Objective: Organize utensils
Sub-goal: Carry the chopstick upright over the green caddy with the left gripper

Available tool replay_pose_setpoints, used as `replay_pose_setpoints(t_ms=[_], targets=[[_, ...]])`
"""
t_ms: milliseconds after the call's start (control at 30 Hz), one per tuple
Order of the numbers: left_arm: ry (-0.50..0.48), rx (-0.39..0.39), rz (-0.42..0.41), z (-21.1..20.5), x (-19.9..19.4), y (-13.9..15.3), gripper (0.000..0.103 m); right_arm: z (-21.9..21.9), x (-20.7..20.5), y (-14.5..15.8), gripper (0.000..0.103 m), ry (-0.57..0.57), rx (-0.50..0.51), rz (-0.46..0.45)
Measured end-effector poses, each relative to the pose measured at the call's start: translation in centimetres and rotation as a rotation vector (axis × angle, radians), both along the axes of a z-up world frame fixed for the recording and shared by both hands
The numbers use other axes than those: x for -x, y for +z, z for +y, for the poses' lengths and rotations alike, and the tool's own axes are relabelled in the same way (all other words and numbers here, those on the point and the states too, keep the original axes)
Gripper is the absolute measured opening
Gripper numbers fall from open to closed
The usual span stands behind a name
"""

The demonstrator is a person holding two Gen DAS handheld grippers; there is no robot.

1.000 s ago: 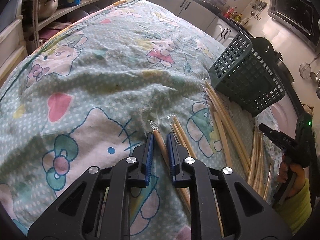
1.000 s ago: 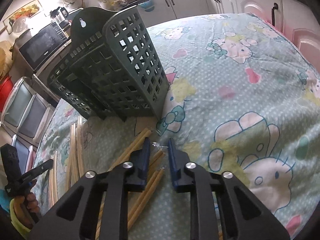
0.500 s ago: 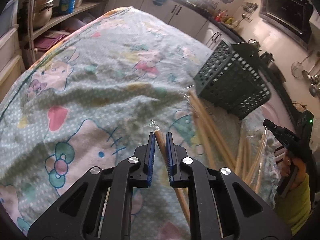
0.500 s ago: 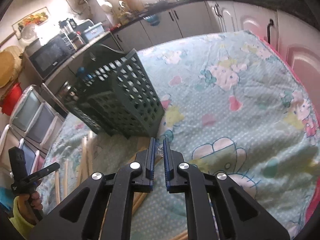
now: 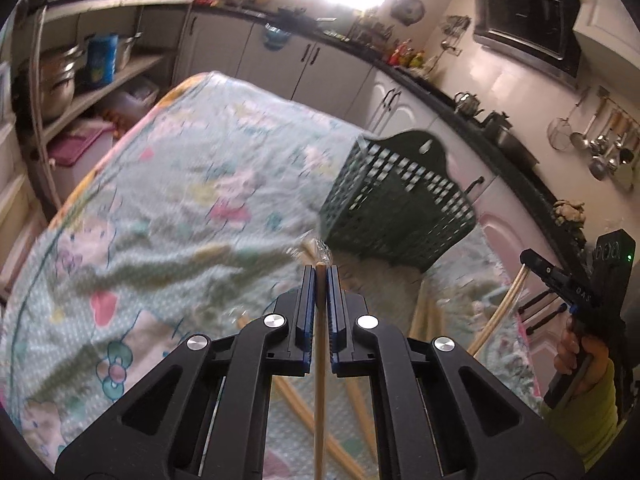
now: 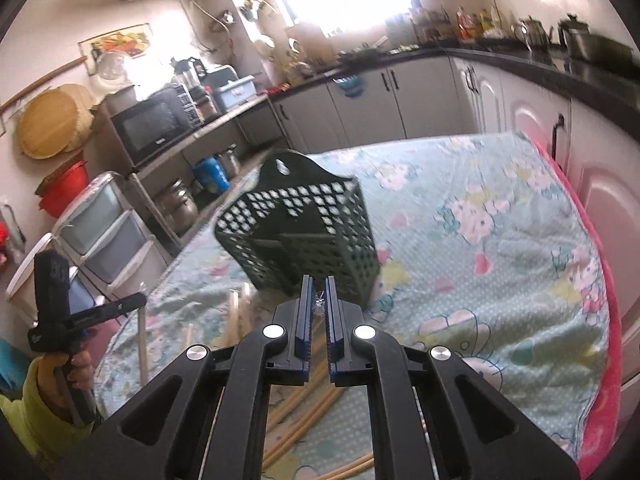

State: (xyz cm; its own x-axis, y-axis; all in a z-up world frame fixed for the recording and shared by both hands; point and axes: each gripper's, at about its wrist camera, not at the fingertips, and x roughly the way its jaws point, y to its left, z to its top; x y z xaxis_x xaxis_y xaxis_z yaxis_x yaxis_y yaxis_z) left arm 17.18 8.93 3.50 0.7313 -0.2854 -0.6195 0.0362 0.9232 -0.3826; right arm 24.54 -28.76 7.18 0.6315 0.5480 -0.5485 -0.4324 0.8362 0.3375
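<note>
A dark green perforated utensil basket (image 5: 400, 204) stands upright on the Hello Kitty tablecloth (image 5: 168, 200); it also shows in the right wrist view (image 6: 304, 236). My left gripper (image 5: 320, 276) is shut on a wrapped wooden chopstick (image 5: 319, 380) and holds it raised, short of the basket. My right gripper (image 6: 319, 292) is shut on clear crinkled wrapping (image 6: 319, 302) of a chopstick, raised in front of the basket. Several more chopsticks (image 5: 360, 408) lie on the cloth below, also seen in the right wrist view (image 6: 296, 408).
Kitchen cabinets and a dark counter (image 5: 400, 76) run behind the table. Open shelves with pots (image 5: 68, 76) stand at the left. A microwave (image 6: 154, 128) and plastic drawers (image 6: 104, 236) stand beside the table. A pink table edge (image 6: 600, 320) is at the right.
Both grippers closed on chopsticks and lifted up from the cloth. The basket now sits lower and farther in both views.
</note>
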Motion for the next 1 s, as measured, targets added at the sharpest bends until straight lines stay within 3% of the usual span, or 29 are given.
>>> replay_pose_setpoints(t_ms=[333,600,1000], targets=[[-0.051,-0.017,-0.139,-2.8,-1.0,6.2,0.001,2.0,2.7,4.7,0.005,0.067,0.01,-0.137],[-0.058,-0.052,-0.256,-4.9,-3.6,11.0,0.001,3.3,2.2,7.9,0.005,0.085,0.006,-0.218],[-0.016,-0.087,-0.316,-6.7,-9.5,14.2,0.001,4.3,-1.7,12.5,0.005,0.019,-0.003,-0.333]])
